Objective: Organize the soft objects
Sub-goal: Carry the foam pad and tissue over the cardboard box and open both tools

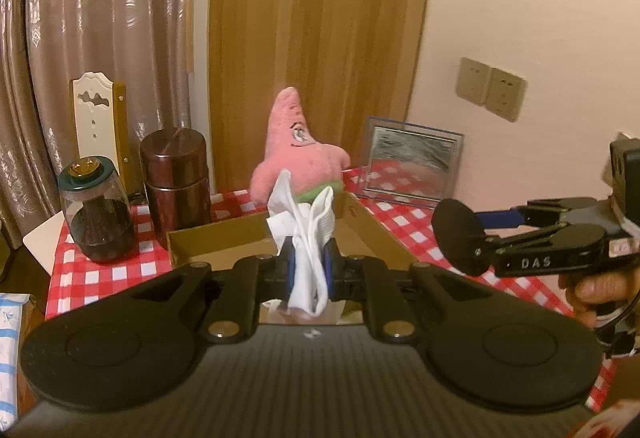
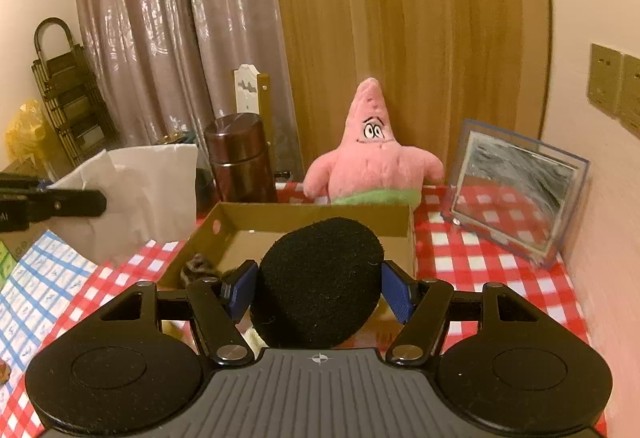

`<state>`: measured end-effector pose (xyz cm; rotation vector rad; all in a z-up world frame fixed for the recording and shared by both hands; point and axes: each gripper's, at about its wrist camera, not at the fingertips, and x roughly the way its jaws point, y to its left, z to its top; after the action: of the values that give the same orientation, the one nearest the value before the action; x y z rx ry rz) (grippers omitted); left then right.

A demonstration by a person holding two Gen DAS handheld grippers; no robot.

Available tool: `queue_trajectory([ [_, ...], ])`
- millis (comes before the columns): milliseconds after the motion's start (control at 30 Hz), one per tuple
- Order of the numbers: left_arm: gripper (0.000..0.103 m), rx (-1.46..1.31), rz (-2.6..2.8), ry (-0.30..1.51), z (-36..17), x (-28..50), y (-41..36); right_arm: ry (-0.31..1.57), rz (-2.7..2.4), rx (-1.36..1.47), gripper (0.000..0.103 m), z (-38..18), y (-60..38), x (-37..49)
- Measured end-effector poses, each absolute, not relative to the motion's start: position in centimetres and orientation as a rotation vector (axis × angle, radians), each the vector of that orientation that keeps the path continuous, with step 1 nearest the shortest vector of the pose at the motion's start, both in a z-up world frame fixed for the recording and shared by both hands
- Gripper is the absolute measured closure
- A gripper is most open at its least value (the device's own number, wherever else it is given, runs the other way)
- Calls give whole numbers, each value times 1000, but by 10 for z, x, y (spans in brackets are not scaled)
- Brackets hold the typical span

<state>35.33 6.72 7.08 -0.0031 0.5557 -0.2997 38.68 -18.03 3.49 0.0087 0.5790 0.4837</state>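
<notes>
My left gripper (image 1: 308, 270) is shut on a white sock (image 1: 306, 234), whose folds stick up between the blue pads. My right gripper (image 2: 320, 288) is shut on a round black foam pad (image 2: 320, 282) that fills the gap between its fingers. Both hang just in front of a shallow cardboard box (image 1: 360, 213) (image 2: 408, 238) on the red checked tablecloth. A dark crumpled thing (image 2: 196, 266) lies in the box's near left corner. A pink star plush (image 1: 298, 153) (image 2: 376, 157) stands behind the box. The right gripper with the black pad (image 1: 456, 234) also shows at the left wrist view's right edge.
A dark brown canister (image 1: 176, 185) (image 2: 240, 161) and a glass jar (image 1: 96, 222) stand left of the box. A clear picture frame (image 1: 412, 165) (image 2: 516, 197) leans on the wall at right. A white bag (image 2: 140, 189) and blue checked cloth (image 2: 44, 278) lie at left.
</notes>
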Motion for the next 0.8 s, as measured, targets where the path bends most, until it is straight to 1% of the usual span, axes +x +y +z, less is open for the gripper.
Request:
queue_trajectory([
  [267, 91, 18, -276, 604, 41, 413, 71, 592, 501, 13, 37, 25, -168, 446],
  [533, 90, 16, -256, 667, 1, 457, 73, 638, 482, 39, 37, -3, -160, 485],
  [600, 80, 3, -253, 683, -6, 467, 74, 647, 477, 41, 37, -9, -160, 489],
  [633, 73, 0, -252, 695, -10, 472, 75, 653, 476, 41, 37, -12, -159, 491],
  [800, 71, 17, -235, 698, -16, 480, 78, 672, 475, 45, 37, -23, -160, 495],
])
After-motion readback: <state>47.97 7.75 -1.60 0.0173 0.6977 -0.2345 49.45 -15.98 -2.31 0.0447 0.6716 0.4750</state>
